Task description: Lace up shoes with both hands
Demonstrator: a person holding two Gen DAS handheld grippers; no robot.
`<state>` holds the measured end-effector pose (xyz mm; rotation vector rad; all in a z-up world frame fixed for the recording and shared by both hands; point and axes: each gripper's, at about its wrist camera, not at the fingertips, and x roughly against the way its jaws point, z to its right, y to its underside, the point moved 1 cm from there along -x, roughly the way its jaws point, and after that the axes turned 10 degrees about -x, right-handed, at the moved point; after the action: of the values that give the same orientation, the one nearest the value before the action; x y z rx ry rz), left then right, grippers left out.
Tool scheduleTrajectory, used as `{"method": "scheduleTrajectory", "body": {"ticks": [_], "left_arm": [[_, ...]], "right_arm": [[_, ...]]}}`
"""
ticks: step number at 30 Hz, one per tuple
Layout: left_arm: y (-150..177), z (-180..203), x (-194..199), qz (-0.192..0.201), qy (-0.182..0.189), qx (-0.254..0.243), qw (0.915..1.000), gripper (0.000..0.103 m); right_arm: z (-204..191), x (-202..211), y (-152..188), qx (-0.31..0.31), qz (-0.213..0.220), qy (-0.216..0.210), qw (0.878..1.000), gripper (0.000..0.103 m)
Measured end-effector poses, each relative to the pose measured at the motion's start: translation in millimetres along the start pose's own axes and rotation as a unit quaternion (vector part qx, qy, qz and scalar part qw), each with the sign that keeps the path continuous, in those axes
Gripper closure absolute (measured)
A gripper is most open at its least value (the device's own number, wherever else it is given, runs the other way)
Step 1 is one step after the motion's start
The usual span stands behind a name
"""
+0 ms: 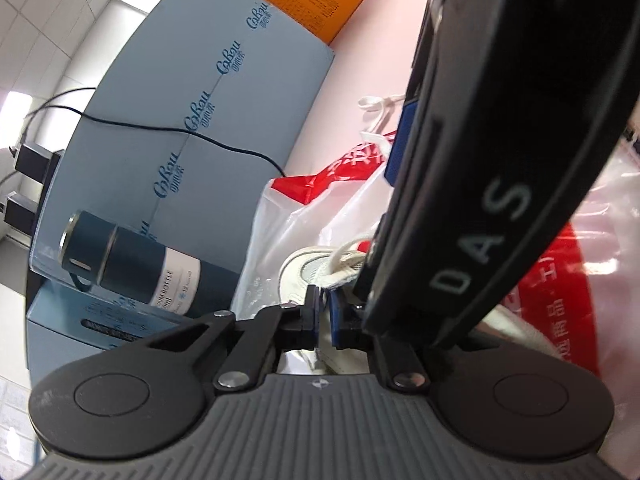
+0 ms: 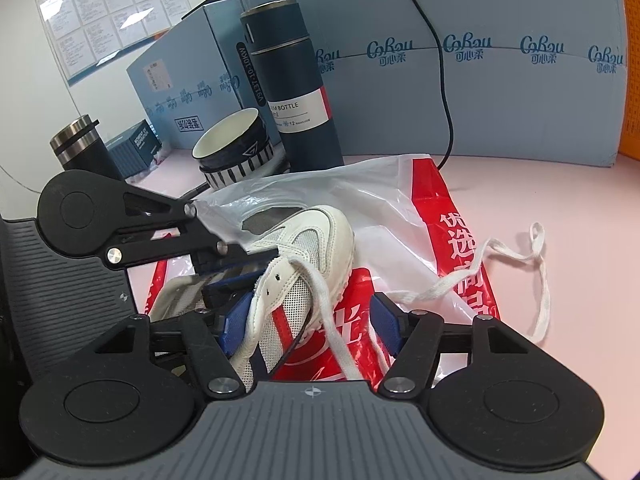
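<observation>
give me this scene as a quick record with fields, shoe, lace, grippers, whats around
shoe: white sneaker lying on a red and white plastic bag
lace: white lace, one strand over the shoe, its loose end trailing over the pink table
left gripper: fingers nearly closed at the shoe's laced edge; cannot tell if it grips anything
right gripper: open, fingers either side of the shoe
around: dark blue bottle, striped bowl, steel mug, blue boxes
</observation>
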<state>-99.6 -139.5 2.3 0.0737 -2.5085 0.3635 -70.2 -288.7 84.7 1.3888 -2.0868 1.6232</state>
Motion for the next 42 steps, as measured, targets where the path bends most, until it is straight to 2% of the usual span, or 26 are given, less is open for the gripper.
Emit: {"method": "scheduleTrajectory", "body": {"ticks": [3, 7, 15, 23, 30, 31, 32, 34, 36, 37, 38, 40, 41, 42], "left_arm": [[-2.7, -0.6, 2.0, 0.0, 0.007, 0.014, 0.9999, 0.101], [-0.5, -16.0, 2.4, -0.005, 0.036, 0.082, 0.996, 0.101], [4.6, -24.2, 0.0, -0.02, 0.032, 0.152, 0.9876, 0.101], [9.8, -32.4, -2.4, -0.034, 0.028, 0.222, 0.9741, 0.1], [14.6, -32.7, 0.3, -0.028, 0.016, 0.258, 0.9655, 0.097], [14.0, -30.9, 0.8, -0.027, 0.007, 0.253, 0.9671, 0.097], [11.5, -26.4, 1.6, -0.025, -0.006, 0.231, 0.9726, 0.097], [4.5, -12.7, 3.4, -0.019, -0.032, 0.165, 0.9855, 0.097], [0.4, -0.4, 6.3, -0.013, -0.067, 0.103, 0.9923, 0.097], [-0.8, 3.5, 8.1, -0.011, -0.097, 0.076, 0.9924, 0.103], [-2.1, 5.4, 9.4, -0.009, -0.127, 0.048, 0.9907, 0.103], [-4.3, 3.7, 10.9, -0.004, -0.159, 0.007, 0.9872, 0.103], [-3.9, 0.0, 10.7, -0.006, -0.16, 0.003, 0.9871, 0.103], [-1.3, -7.2, 9.4, -0.011, -0.138, 0.019, 0.9902, 0.102]], "right_arm": [[-0.5, -0.7, 1.9, 0.008, 0.001, 0.007, 1.0, 0.042], [-0.7, -0.9, 2.4, 0.02, 0.001, 0.018, 1.0, 0.042], [-0.8, -2.5, 2.5, 0.03, -0.002, 0.029, 0.999, 0.042], [3.6, -3.0, 1.3, 0.011, -0.007, 0.028, 1.0, 0.041], [5.1, -2.2, 0.8, 0.002, -0.007, 0.027, 1.0, 0.04], [4.7, -2.5, 1.2, 0.005, -0.008, 0.028, 1.0, 0.039], [2.8, -2.8, 2.3, 0.016, -0.006, 0.034, 0.999, 0.039], [0.1, -1.5, 3.9, 0.028, -0.001, 0.04, 0.999, 0.039], [-0.1, -0.5, 4.3, 0.026, 0.0, 0.036, 0.999, 0.039], [-0.6, -0.5, 4.9, 0.03, -0.001, 0.037, 0.999, 0.039], [-1.1, -0.5, 5.2, 0.032, -0.001, 0.037, 0.999, 0.039], [-2.0, -0.9, 5.1, 0.034, -0.001, 0.038, 0.999, 0.039], [-2.4, -1.0, 4.5, 0.034, -0.001, 0.037, 0.999, 0.039], [-2.9, -0.6, 4.4, 0.034, 0.0, 0.035, 0.999, 0.039]]}}
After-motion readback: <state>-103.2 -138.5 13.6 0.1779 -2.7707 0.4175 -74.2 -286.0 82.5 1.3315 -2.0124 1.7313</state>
